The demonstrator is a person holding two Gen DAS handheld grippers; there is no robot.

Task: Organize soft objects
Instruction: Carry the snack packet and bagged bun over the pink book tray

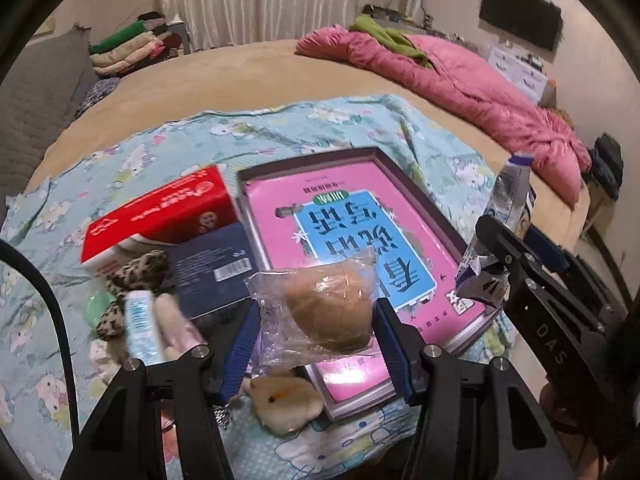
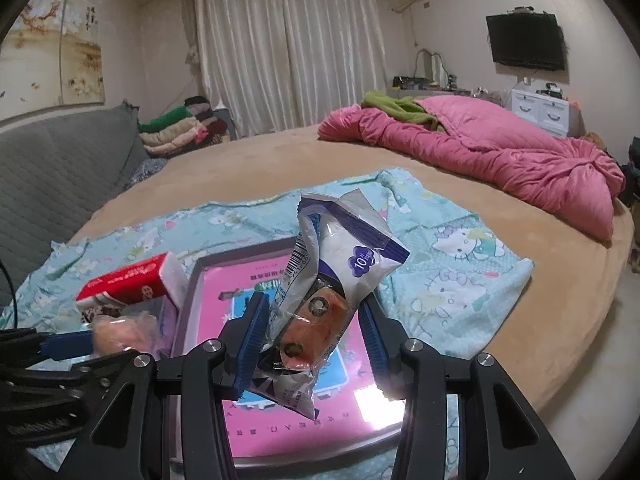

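My left gripper (image 1: 316, 320) is shut on a tan bun in clear plastic wrap (image 1: 330, 306), held above the front edge of a shallow tray (image 1: 440, 216) that holds a pink book (image 1: 320, 200). My right gripper (image 2: 314, 316) is shut on a white and purple plastic pack (image 2: 340, 256), held upright above the same tray (image 2: 188, 304). The pack also shows at the right of the left wrist view (image 1: 508, 200). The bun shows at the left of the right wrist view (image 2: 120, 332).
A red tissue pack (image 1: 160, 212), a dark box (image 1: 212, 268), a spotted soft toy (image 1: 136, 276), a tube (image 1: 142, 328) and a cream plush (image 1: 288, 400) lie on the blue patterned sheet (image 1: 80, 184). A pink quilt (image 2: 500, 152) lies at the bed's far right.
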